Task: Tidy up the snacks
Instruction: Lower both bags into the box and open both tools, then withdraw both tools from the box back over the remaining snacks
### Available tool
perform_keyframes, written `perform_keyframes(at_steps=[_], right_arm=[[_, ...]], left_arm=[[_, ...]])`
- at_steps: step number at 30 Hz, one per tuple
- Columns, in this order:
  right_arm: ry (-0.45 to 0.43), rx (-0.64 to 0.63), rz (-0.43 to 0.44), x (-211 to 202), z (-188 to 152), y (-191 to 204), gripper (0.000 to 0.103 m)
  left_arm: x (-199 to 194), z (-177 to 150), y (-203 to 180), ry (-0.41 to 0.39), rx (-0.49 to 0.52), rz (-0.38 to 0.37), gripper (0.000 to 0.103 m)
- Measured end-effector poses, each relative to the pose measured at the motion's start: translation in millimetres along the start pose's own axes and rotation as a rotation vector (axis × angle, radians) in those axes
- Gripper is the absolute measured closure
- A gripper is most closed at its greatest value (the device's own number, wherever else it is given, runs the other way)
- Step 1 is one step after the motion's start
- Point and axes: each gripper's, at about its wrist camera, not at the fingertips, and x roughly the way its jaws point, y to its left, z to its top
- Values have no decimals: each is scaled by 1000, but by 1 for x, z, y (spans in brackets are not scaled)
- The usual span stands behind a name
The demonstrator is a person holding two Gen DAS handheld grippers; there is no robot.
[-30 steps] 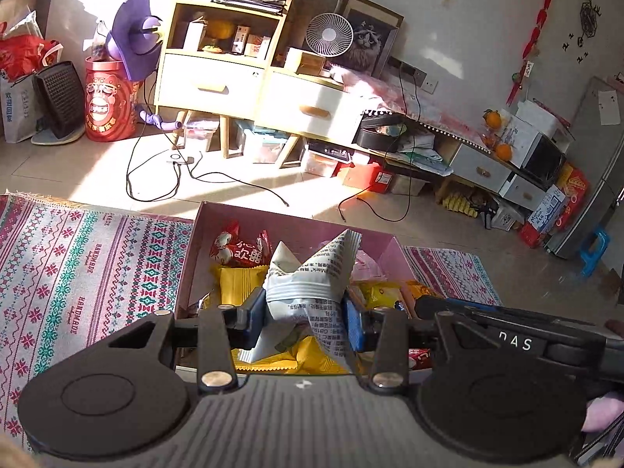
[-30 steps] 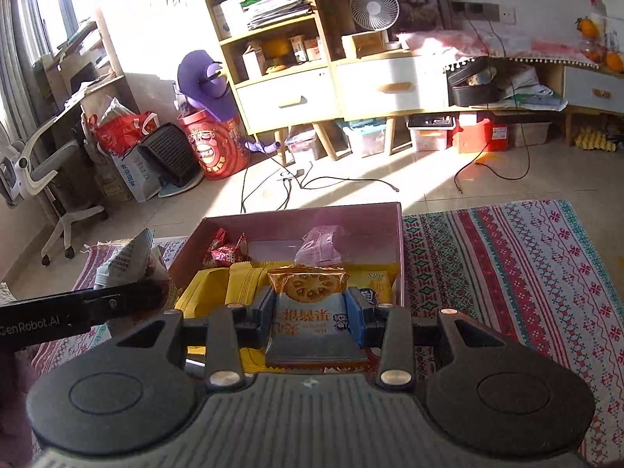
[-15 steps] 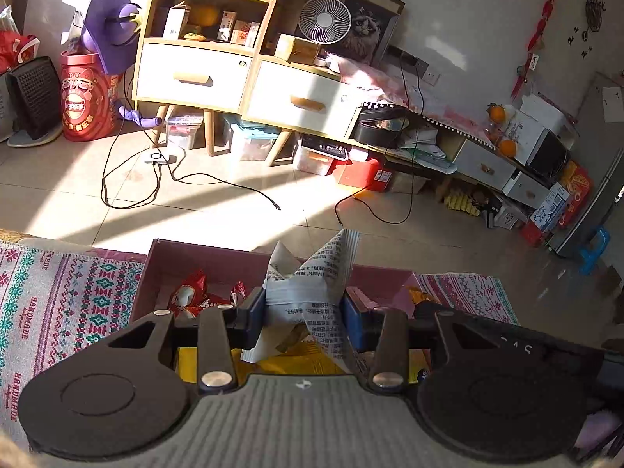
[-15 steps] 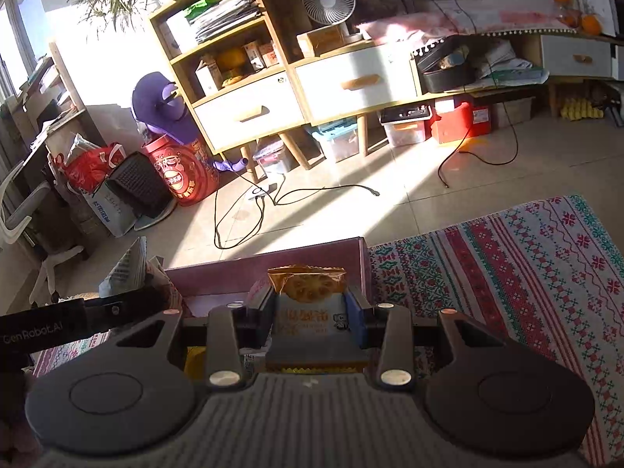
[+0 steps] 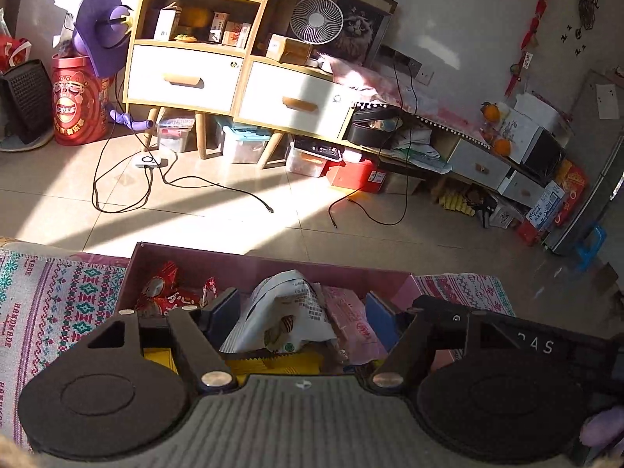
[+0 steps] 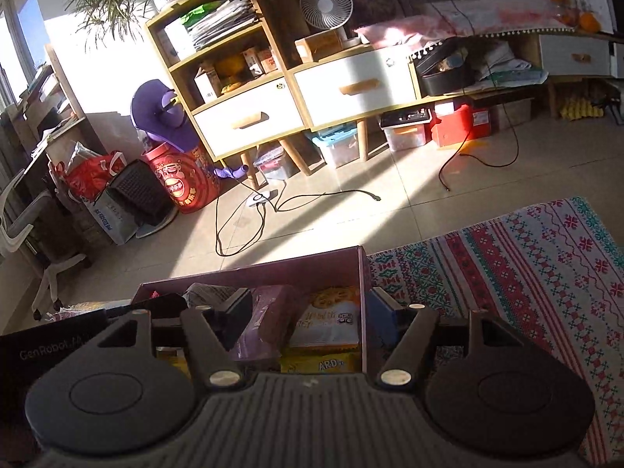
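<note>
A pink box (image 5: 273,263) on the rug holds several snack packs. My left gripper (image 5: 302,312) is open over the box. A white printed snack bag (image 5: 288,319) lies in the box between its spread fingers, free of them. A red pack (image 5: 163,296) and a pink pack (image 5: 351,323) lie beside it. My right gripper (image 6: 312,312) is open over the box's right end (image 6: 360,273). An orange-and-white cracker pack (image 6: 331,316) lies in the box below it, next to a purple-pink pack (image 6: 265,323) and yellow packs (image 6: 327,362).
A patterned rug (image 6: 526,273) lies under and right of the box. Beyond it are tiled floor with loose black cables (image 5: 156,183), a wooden drawer cabinet (image 5: 218,78), a red drum (image 5: 78,105) and storage bins. The left gripper's body (image 6: 58,347) shows at the left of the right wrist view.
Both grippers opened and let go of their packs. The white bag and the cracker pack dropped into the box. Both grippers moved forward over it.
</note>
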Motion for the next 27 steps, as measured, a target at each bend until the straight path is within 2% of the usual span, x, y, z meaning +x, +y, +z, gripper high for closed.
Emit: perform_keyframes(at_steps=[9, 12, 15, 27], right_arm=[[3, -27, -13, -28, -5, 0, 26], [10, -48, -14, -40, -11, 0, 19], [29, -64, -16, -50, -17, 3, 18], [60, -230, -50, -95, -44, 32, 6]], left_arm=[[-31, -10, -2, 11, 6, 13, 14], [-44, -18, -1, 29, 7, 19, 13], [-57, -26, -3, 39, 10, 25, 11], [-107, -49, -5, 89, 64, 49, 3]])
